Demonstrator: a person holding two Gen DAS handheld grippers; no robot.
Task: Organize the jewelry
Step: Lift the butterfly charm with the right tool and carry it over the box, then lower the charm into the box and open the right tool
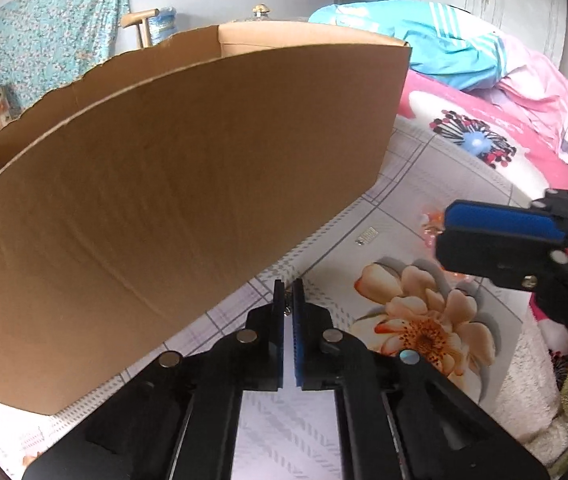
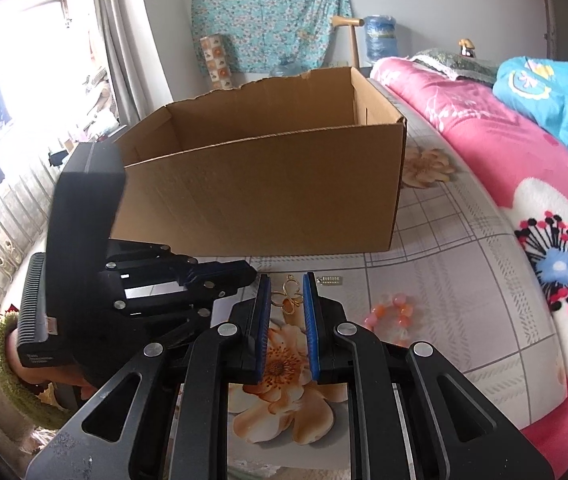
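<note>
Both wrist views angled down, close on shared cardboard box (image 1: 187,184)

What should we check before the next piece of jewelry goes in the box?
1. Cardboard box open on top: ok.
2. Gold pendant sits between the pads of the right hand-held gripper: ok.
3. Pads really squeezing the pendant: cannot tell.
4. Left hand-held gripper shut: ok. Whether it holds something tiny: cannot tell.
5. All jewelry put away: not ok. The bead bracelet and a small silver piece lie on the bedsheet.
6. Way from the pendant to the box looks free: probably ok.
</note>
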